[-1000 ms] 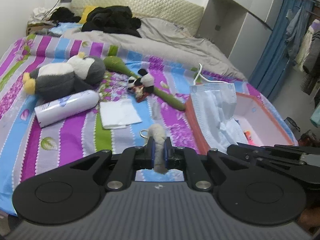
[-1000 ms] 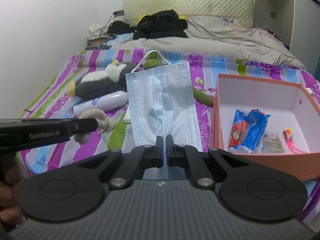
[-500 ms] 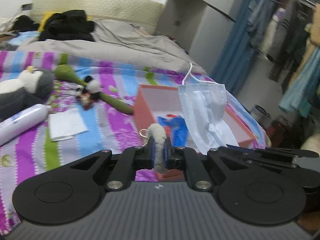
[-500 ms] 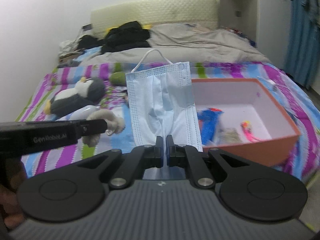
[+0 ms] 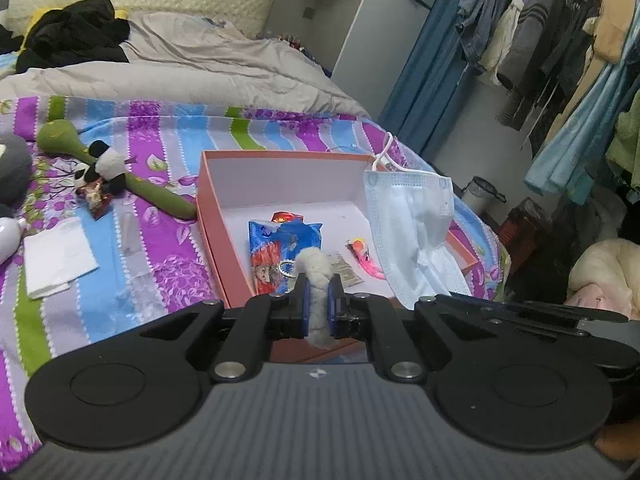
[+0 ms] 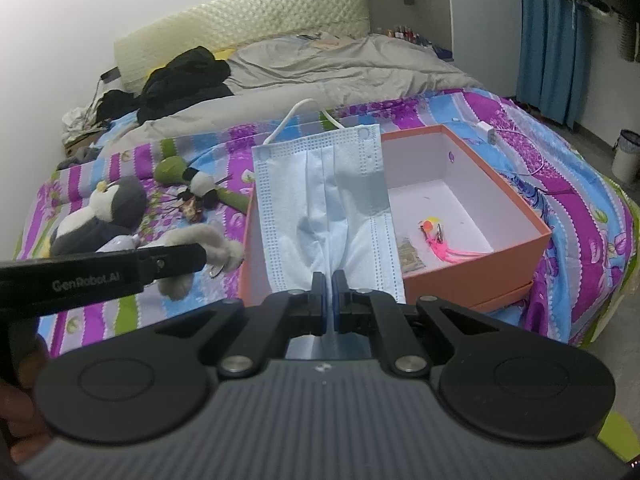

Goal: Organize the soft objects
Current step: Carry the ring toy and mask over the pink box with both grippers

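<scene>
Pinching pleated mask, fuzzy plush keychain

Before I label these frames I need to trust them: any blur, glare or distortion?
Left wrist view: sharp on the box and mask; fisheye bends the wardrobe edges; hanging clothes at right are dim. Right wrist view: corners darken, the wall at upper left glares white, the penguin toy is slightly soft.

You see a striped bed with a grey duvet and black clothes by the headboard. Clothes hang on a rack near a blue curtain and bin.
</scene>
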A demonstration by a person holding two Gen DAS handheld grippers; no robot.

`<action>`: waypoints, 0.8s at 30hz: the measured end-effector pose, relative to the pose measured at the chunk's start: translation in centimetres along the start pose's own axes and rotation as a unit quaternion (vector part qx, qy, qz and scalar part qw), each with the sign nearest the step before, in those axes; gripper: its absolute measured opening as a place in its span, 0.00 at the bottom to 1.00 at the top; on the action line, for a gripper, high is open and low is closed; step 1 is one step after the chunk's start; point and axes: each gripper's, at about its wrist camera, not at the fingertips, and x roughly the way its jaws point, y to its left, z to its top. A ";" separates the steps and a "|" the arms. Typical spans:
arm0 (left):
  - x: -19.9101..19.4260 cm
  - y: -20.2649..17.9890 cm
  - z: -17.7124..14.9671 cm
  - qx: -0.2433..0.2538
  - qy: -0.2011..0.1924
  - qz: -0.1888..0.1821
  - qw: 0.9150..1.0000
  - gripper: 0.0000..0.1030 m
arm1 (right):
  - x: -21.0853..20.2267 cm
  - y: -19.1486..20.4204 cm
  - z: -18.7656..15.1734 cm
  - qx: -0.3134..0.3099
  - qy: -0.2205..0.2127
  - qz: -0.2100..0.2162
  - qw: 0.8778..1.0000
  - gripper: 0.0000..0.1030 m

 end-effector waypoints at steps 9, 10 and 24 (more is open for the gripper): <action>6.8 1.1 3.9 0.002 0.031 0.000 1.000 0.10 | 5.7 -2.5 2.8 0.021 0.022 -0.003 1.000 0.07; 7.8 1.2 4.4 0.002 0.036 -0.001 0.999 0.10 | 6.5 -2.9 3.1 0.025 0.025 -0.005 0.999 0.07; 20.9 2.1 6.9 0.030 0.119 -0.003 0.992 0.11 | 15.9 -6.6 4.2 0.054 0.076 -0.016 0.996 0.09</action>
